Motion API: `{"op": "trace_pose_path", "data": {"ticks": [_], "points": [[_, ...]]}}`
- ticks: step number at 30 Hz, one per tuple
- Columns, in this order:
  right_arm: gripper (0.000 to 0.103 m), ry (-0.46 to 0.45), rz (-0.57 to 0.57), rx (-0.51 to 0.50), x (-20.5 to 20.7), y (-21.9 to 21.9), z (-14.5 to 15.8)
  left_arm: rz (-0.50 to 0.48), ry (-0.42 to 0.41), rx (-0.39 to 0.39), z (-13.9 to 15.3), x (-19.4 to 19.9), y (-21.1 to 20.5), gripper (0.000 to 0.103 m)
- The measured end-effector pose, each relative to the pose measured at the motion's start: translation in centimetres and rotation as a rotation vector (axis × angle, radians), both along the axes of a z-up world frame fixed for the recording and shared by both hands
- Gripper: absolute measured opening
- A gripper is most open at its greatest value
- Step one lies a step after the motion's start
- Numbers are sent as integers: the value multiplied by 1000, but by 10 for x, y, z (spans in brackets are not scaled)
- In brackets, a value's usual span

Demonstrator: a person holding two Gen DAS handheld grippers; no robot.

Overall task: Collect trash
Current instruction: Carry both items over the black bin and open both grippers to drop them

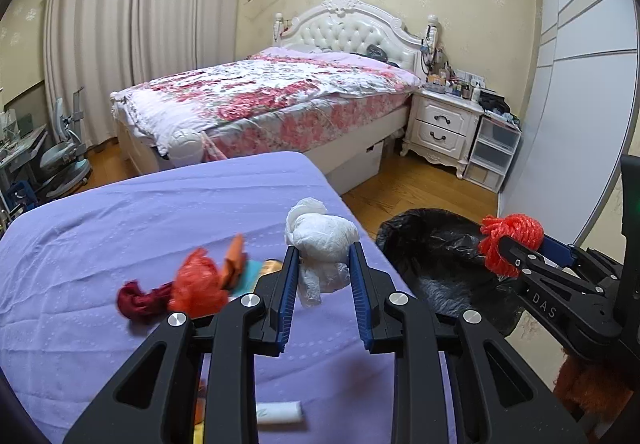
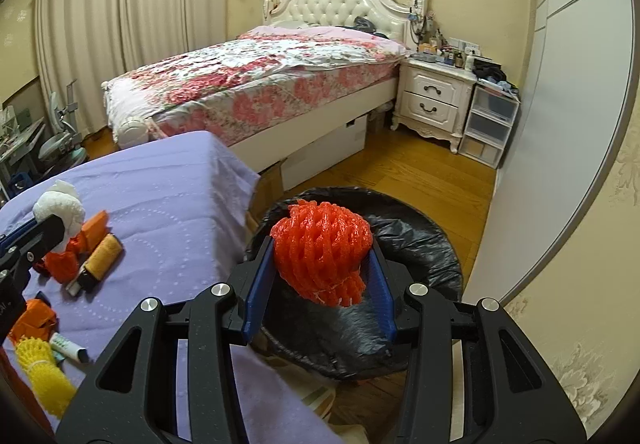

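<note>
A home bedroom: floral-quilted bed (image 1: 272, 99), white nightstand (image 1: 442, 125), drawn curtains (image 1: 132, 23)

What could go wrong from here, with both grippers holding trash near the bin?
1. The right gripper holds the red foam net over the near rim of the black-lined bin; released now, the light net might land on the edge or the floor.
2. The left gripper pinches the white crumpled wad only low down, still above the purple cloth; it could slip out on the way across.
</note>
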State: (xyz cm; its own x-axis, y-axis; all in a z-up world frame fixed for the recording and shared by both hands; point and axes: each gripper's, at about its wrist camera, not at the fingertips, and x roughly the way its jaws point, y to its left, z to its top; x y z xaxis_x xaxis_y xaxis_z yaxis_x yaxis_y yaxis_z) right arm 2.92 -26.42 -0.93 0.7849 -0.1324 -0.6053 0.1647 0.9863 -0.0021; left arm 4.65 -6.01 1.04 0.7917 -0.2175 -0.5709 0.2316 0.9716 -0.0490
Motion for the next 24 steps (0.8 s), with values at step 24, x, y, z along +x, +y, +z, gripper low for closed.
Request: {"op": "trace_pose_path", "data": {"ticks": [24], "points": [[43,36,-149,64,45,-59,-33,-76,77,111,-42,71,-101,27]]}}
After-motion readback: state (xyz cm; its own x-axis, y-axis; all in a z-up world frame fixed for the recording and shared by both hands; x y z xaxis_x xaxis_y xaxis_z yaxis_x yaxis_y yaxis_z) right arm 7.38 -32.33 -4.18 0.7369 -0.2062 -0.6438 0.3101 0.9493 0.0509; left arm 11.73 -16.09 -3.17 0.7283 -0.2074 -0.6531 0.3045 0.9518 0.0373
